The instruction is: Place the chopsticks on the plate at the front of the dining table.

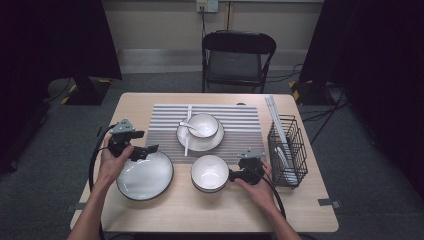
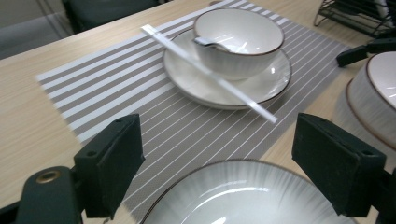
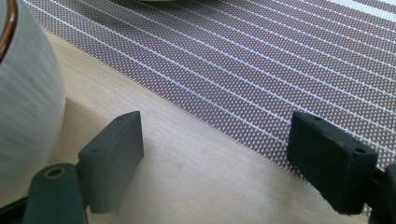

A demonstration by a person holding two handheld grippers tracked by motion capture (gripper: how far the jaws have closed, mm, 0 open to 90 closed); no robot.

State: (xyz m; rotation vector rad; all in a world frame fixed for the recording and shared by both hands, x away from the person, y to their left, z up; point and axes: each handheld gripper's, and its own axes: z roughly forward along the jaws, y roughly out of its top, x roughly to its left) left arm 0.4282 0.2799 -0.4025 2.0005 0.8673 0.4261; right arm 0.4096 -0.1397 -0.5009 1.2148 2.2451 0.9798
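Big plate and near bowl, both grippers parked right next to them

We've got the big plate at the bench's front left and the near bowl just right of it, both just off the striped mat. Our left gripper sits over the plate's far rim, fingers spread wide, holding nothing. The right gripper is beside the bowl, fingers wide open too, probably not touching it. The wire rack stands further right.

Wide dark-rimmed white plate flat on table, white bowl upright just right
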